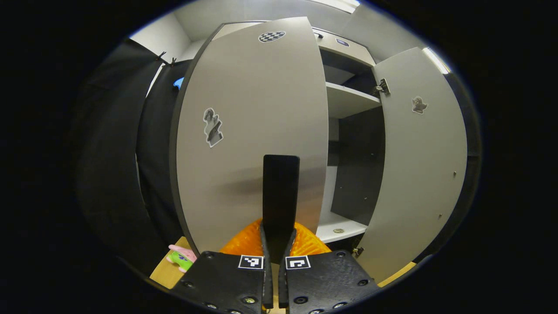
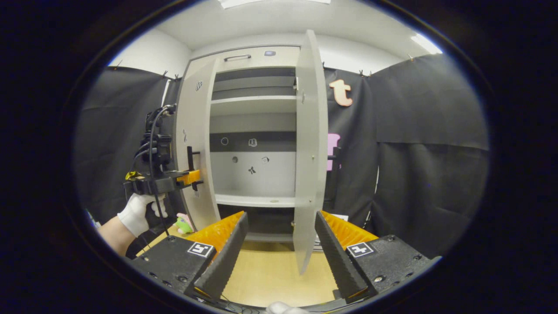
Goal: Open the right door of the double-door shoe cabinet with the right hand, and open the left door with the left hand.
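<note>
Both doors ajar; left pull underway, right door released.

We see the left gripper [image 1: 275,250] clamped on the handle [image 1: 280,196] of the left door [image 1: 253,131], which stands partly swung out from the cabinet [image 2: 255,174] (the toy [image 1: 181,258] lies near its foot). The right door [image 2: 310,144] stands edge-on and fully open, and the right gripper [image 2: 279,248] hangs wide and empty in front of it. We judge only the left door's swing remains.
</note>
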`<state>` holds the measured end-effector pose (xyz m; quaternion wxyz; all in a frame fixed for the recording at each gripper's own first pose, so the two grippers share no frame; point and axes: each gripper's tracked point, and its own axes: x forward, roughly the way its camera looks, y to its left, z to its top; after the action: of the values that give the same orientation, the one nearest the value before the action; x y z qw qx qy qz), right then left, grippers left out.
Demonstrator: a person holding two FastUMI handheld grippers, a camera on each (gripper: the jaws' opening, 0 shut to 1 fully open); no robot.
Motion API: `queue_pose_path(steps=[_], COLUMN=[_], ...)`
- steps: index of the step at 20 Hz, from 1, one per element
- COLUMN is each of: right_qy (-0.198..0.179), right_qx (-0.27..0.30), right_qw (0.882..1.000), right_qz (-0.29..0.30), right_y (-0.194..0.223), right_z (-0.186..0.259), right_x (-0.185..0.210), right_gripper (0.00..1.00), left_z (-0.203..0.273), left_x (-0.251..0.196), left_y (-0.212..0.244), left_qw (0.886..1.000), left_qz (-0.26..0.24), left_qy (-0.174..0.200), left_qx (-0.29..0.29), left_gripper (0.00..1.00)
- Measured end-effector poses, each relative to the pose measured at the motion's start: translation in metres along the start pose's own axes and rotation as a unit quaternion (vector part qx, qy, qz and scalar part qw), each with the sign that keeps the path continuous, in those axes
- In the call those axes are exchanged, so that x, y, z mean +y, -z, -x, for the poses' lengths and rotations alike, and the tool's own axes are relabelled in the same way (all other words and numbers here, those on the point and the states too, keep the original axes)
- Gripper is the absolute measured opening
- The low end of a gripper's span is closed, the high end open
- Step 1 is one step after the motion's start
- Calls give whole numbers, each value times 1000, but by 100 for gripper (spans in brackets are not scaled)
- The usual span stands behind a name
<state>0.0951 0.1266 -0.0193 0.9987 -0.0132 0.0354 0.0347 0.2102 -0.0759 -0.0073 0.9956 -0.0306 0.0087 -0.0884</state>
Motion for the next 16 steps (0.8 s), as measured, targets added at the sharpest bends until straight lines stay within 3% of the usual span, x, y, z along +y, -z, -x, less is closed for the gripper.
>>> queue_pose_path(steps=[16], right_qy=[-56], right_qx=[11], right_qw=[998], right_qz=[6], right_y=[5], right_z=[-12], right_x=[44], right_gripper=[96], left_z=[47], left_x=[41], left_y=[0], left_qw=[999], left_qz=[0], left_qy=[-41], left_qx=[-8], left_gripper=[4])
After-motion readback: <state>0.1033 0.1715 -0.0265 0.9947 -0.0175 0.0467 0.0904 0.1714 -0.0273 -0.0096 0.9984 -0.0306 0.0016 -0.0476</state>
